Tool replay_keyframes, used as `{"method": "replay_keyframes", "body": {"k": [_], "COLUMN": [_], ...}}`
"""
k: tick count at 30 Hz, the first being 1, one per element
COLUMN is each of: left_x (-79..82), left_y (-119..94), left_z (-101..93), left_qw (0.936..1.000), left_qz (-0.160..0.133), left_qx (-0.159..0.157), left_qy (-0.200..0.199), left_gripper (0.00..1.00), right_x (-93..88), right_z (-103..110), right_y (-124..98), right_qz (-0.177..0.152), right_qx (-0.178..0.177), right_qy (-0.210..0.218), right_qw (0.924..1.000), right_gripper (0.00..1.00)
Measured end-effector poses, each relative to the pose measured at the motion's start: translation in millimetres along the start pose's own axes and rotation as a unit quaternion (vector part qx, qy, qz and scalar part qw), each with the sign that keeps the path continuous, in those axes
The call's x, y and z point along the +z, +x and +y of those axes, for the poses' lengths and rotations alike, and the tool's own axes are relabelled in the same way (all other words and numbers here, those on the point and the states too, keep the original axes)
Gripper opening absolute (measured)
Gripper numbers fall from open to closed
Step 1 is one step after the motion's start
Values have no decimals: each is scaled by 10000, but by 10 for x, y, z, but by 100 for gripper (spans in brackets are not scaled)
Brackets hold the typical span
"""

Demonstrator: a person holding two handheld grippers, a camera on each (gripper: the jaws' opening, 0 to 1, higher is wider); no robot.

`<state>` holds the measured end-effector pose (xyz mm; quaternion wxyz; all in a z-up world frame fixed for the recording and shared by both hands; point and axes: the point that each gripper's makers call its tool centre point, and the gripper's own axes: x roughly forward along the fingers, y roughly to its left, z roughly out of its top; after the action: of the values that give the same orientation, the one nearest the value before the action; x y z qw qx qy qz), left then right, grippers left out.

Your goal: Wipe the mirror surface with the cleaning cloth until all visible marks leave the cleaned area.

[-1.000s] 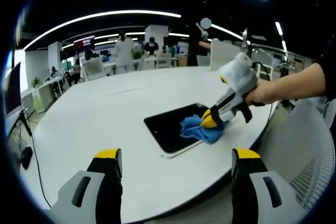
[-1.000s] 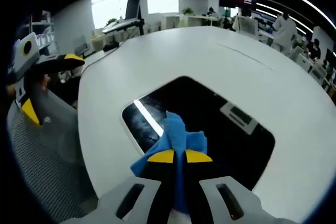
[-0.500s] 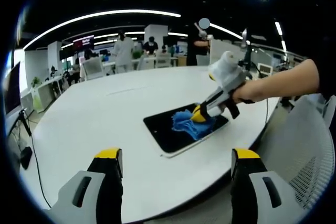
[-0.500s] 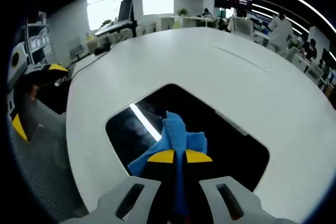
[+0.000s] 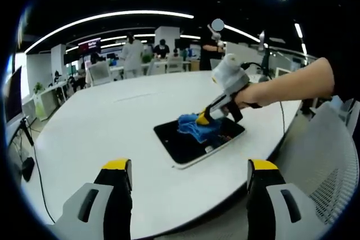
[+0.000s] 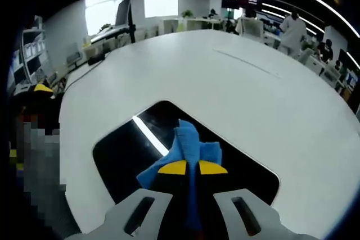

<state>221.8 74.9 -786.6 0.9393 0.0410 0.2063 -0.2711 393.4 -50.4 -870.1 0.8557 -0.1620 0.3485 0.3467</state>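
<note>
Right gripper (image 6: 186,168) jaws pinched on my cleaning cloth (image 6: 185,149), pressing it mid-mirror (image 6: 124,150) | left gripper (image 5: 188,172) jaws spread, empty, low in frame | mirror's long axis runs lower-left to right; unwiped glass lies lower-left of cloth.

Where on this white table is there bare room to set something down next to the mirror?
The white table lies bare from the mirror out to its far edge, and also between the mirror and the near edge by the left tool. It is crowded on the mirror itself, where the right tool presses the blue cleaning cloth.
</note>
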Motion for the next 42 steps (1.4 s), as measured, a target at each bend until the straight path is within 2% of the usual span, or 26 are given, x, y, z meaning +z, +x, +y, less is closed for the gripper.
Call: {"method": "replay_keyframes", "body": {"k": [9,21,27,34,42], "left_x": [-7,-9,-3,0,3], "left_y": [1,3,5,7,5], "left_z": [5,0,-2,-3,-1], "left_qw": [10000,10000,10000,10000,10000], "left_qz": [23,35,19,14,11], "left_qx": [16,-2,-8,-11,-1], "left_qy": [0,3,8,8,10], "left_gripper": [83,83,83,83,83], "right_x": [71,130,129,126,113], "right_z": [-115,-233,-265,-222,-299], "right_y": [75,146,161,134,170], "right_qz": [11,47,38,100,196], "right_qx": [-169,-466,-434,-422,-417], "right_qy": [99,15,63,-36,-231], "right_qw": [9998,9989,9990,9991,9987], "right_gripper": [0,0,0,0,0]}}
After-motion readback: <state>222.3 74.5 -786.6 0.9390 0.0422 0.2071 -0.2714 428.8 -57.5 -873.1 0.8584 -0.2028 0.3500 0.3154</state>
